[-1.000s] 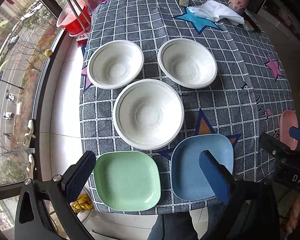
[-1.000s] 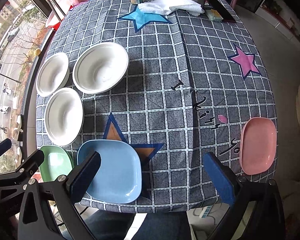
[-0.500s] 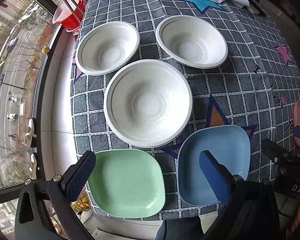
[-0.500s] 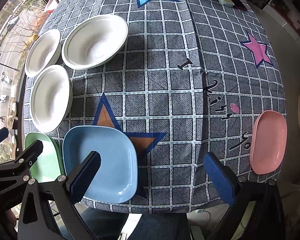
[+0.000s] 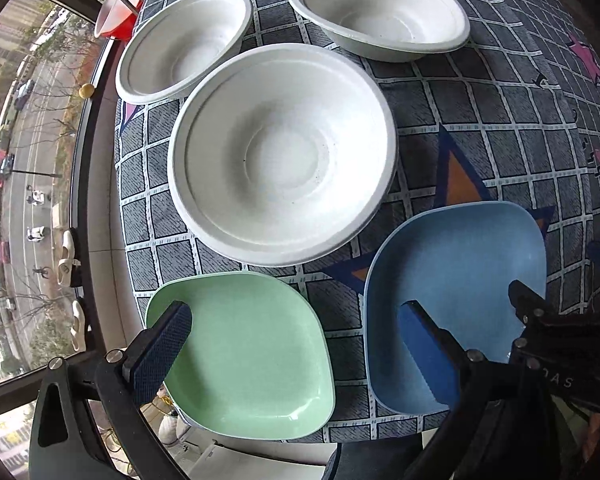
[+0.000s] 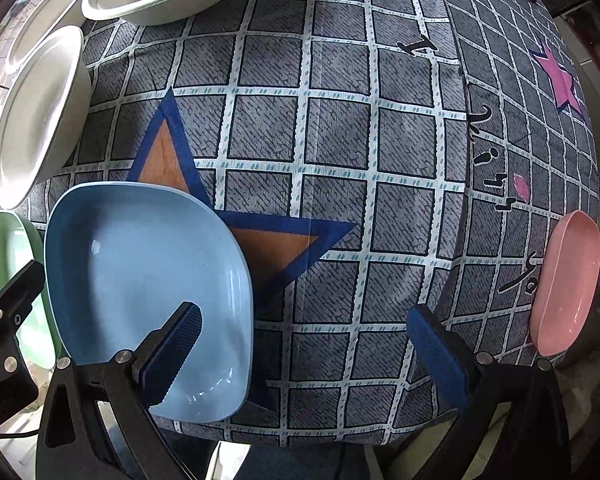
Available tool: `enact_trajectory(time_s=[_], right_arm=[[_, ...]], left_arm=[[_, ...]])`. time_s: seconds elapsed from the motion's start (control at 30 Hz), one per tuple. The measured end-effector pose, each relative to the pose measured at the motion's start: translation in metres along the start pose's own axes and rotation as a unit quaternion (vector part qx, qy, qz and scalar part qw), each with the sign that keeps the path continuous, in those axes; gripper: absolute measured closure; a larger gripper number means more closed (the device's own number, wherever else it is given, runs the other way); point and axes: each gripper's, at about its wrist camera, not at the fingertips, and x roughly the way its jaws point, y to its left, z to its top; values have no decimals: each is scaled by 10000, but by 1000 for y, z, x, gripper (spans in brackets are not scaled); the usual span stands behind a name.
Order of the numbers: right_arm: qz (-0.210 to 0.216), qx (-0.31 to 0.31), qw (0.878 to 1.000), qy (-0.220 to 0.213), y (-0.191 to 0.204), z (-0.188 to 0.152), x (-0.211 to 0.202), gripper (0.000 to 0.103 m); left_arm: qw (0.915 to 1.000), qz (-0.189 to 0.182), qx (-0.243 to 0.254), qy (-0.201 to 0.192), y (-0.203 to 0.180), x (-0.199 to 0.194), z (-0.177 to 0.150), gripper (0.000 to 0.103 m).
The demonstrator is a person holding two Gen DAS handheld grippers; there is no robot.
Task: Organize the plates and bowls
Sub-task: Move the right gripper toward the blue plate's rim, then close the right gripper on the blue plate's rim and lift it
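Green plate [image 5: 244, 348] at the table's near-left edge lay under the left gripper [image 5: 296, 344], jaws spread wide, and beside it the blue plate [image 6: 140, 292] sat under the equally open right gripper [image 6: 312, 344], so each jaw pair would best straddle a near rim before closing.

1. A home dining spot: a checked, star-printed tablecloth [image 6: 340, 152] covers the surface.
2. Far left, a large window [image 5: 24, 152] overlooks a street with cars, from high up.
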Motion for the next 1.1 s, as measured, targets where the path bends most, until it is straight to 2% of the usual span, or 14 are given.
enact_trajectory(time_s=[0.13,0.2,0.47,0.57,0.77,0.87,0.93,1.03,1.1], right_arm=[[-49,-90,9999,92,0,-10,14,0],[61,-40,9999,92,-4,-17,20,0],[-91,261,9995,127,-58,-38,25,0],[-31,401,9991,162,-78,-50,31,0],[526,468,9972,269,-117,-76,36,0],[612,480,9968,195,-108,-71,50,0],[711,564,9958,147,-105,-76,52,0],[812,722,9940,85,-99,-77,48,0],[808,718,9941,123,-103,-79,50,0]], left_arm=[[9998,-29,172,17,-17,3,1,0],[9996,-61,273,27,-29,5,2,0],[9986,-202,469,157,-70,19,7,0],[9985,-322,351,252,-76,28,10,0],[9968,-716,4,362,-77,45,12,0],[9972,-720,-26,211,-78,50,13,0],[9961,-850,-152,179,-77,50,23,0],[9904,-1220,-555,334,-65,65,24,0],[9904,-1198,-552,404,-63,69,26,0]])
